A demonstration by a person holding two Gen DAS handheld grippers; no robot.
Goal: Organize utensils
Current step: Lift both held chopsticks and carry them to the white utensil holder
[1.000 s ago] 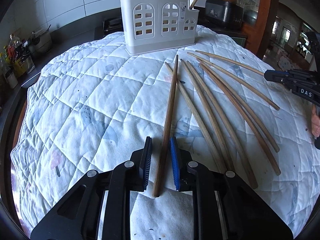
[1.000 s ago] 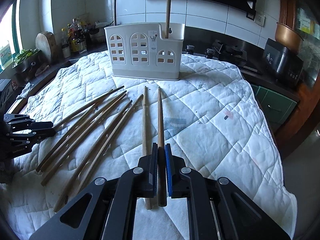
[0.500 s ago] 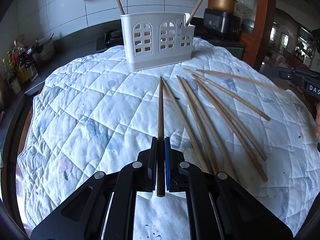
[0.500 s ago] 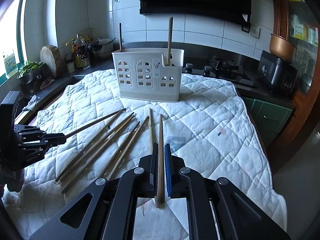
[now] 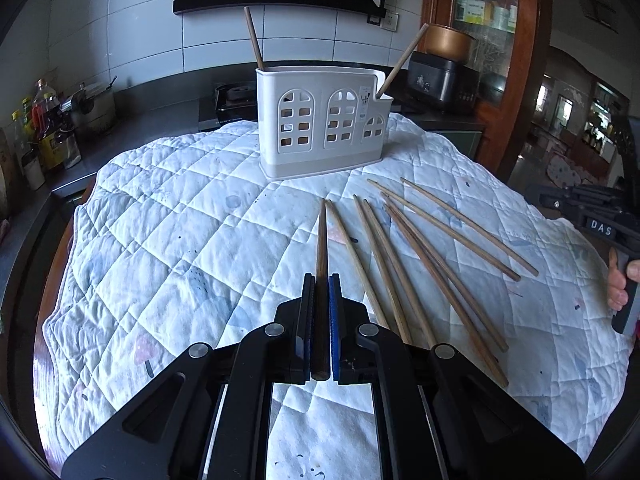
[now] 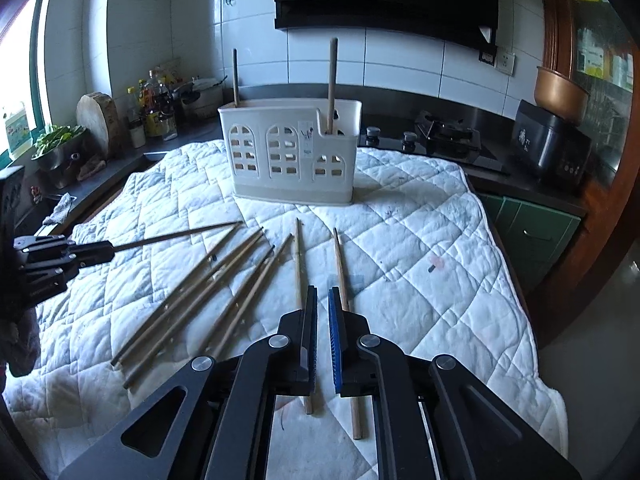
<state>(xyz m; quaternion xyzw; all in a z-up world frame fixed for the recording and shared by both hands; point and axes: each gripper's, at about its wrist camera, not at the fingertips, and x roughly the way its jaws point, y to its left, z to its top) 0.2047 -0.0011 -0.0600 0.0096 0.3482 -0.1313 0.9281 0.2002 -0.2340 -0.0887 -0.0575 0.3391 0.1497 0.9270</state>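
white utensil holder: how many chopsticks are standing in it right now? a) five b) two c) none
b: one chopstick rises from the left end of the white utensil holder and a leaning chopstick sticks out of its lower right section; no others show.

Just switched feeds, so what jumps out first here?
The left gripper clamps a dark chopstick aimed at the white holder at the far side of the quilted cloth, two sticks already poking from it. Loose chopsticks fan across the cloth to the gripper's right.
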